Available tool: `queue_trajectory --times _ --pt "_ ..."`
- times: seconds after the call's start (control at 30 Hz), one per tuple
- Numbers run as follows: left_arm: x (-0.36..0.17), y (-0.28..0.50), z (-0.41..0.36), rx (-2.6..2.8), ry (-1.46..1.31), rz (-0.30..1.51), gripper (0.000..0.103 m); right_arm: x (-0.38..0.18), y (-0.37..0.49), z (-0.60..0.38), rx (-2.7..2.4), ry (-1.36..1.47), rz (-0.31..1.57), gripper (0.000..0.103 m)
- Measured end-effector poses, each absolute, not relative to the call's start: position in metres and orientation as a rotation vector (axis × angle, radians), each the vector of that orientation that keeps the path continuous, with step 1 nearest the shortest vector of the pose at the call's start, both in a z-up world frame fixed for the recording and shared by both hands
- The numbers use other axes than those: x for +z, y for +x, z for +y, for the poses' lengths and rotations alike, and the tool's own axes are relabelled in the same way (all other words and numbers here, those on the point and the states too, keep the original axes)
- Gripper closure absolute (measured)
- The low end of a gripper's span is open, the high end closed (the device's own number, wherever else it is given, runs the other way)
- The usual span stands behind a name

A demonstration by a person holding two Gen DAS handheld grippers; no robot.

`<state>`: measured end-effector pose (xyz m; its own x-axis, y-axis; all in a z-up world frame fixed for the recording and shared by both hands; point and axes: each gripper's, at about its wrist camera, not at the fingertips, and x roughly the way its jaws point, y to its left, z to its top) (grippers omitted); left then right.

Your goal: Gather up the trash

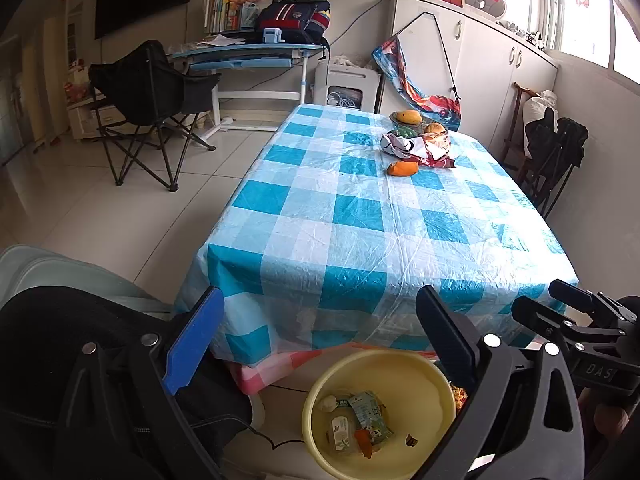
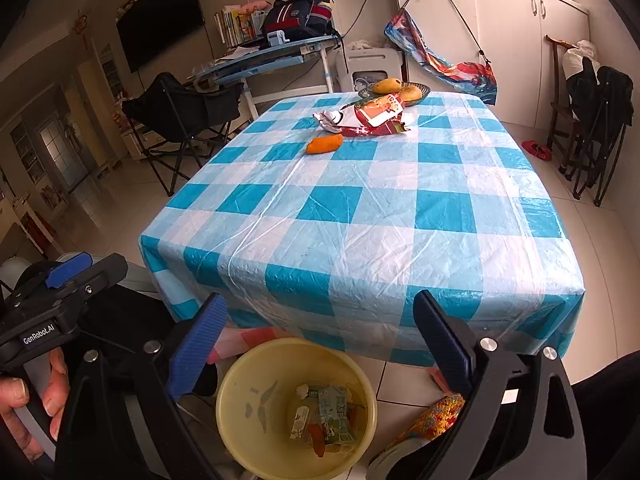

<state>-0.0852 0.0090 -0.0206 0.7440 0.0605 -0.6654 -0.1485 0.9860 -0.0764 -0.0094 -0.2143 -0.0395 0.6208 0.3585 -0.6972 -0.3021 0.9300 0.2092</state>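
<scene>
A yellow bin (image 1: 320, 392) (image 2: 240, 368) stands on the floor at the near end of the table, with several wrappers and cartons (image 1: 360, 420) (image 2: 324, 416) lying in it. My left gripper (image 1: 320, 316) hangs open above the bin with nothing between its fingers. My right gripper (image 2: 320, 312) is open and empty over the same bin. At the far end of the blue-checked tablecloth (image 1: 360, 216) (image 2: 360, 208) lie an orange wrapper (image 1: 402, 168) (image 2: 325, 145) and a crumpled red and white snack bag (image 1: 420, 146) (image 2: 368, 118).
A bowl of fruit (image 1: 406, 118) (image 2: 396, 87) stands behind the snack bag. A black folding chair (image 1: 148, 100) and a desk (image 1: 248, 54) are left of the table, and white cabinets (image 1: 480, 60) behind it. A dark chair (image 2: 596, 120) stands at the right. A knitted cloth (image 2: 436, 416) lies beside the bin.
</scene>
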Motion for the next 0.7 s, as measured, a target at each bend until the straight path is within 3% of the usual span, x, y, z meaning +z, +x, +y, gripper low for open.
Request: queue_trajectory --times 0.7 --pt "-0.0213 -0.0837 0.0082 0.116 -0.125 0.725 0.008 -0.0427 -0.0092 -0.2135 0.380 0.069 0.823 0.012"
